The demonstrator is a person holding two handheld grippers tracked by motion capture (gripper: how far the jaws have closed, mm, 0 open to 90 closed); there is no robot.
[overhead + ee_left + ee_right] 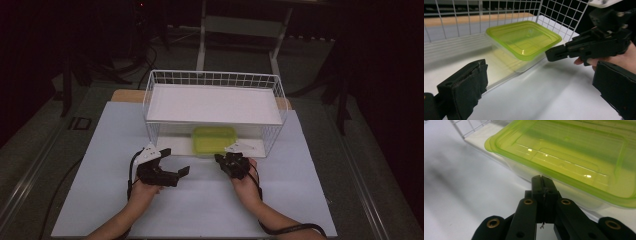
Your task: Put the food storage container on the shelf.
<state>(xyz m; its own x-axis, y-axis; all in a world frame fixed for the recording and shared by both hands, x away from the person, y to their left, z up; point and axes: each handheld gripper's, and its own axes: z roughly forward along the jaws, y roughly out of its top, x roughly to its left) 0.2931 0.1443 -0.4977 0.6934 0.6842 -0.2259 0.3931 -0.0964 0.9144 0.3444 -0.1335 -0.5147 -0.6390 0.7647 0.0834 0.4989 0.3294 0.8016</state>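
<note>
Container [214,139] w/ green lid sits on the lower level of the white wire basket [156,85], at its open front, long axis running along that front edge. Right gripper [229,163] is nearer: jaws pressed together, holding nothing, tips just before the container's front wall, below the lid rim. Left gripper [172,162], jaws wide apart and empty, waits further out from basket, to container's left. Probably right goes first.
</note>
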